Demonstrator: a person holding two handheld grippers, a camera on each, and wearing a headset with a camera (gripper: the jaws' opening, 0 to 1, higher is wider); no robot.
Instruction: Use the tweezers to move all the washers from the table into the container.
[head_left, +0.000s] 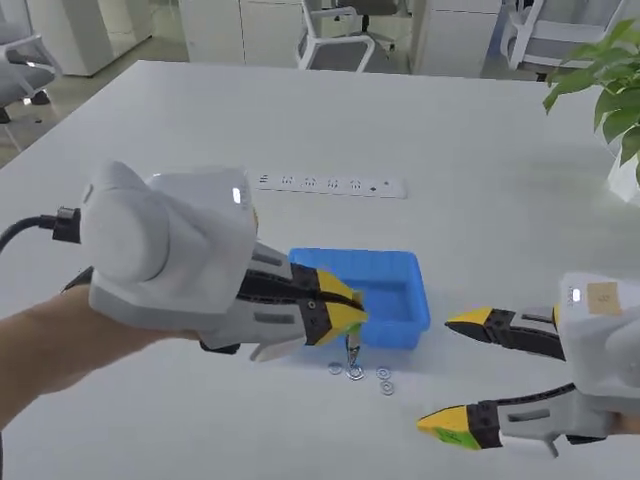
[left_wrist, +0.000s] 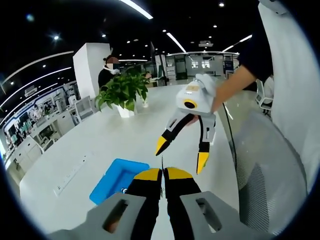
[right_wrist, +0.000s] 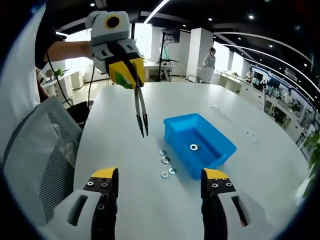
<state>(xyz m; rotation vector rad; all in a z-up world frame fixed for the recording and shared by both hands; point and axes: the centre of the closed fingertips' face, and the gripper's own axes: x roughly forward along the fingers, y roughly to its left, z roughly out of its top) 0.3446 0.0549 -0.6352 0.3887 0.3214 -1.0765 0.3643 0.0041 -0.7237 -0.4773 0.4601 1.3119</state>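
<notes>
Right gripper (head_left: 455, 372) nearest, toward near edge of white table (head_left: 200, 120); jaws spread wide, gripping nothing. Four washers (right_wrist: 165, 160) loose on table, just beside near wall of blue container (head_left: 390, 332). Tweezers (head_left: 352, 350) point down at them, contact unclear, clamped between left gripper (head_left: 350, 312) jaws. Single washer (right_wrist: 194, 147) on container floor. Power strip (head_left: 330, 184) beyond, toward far edge.
</notes>
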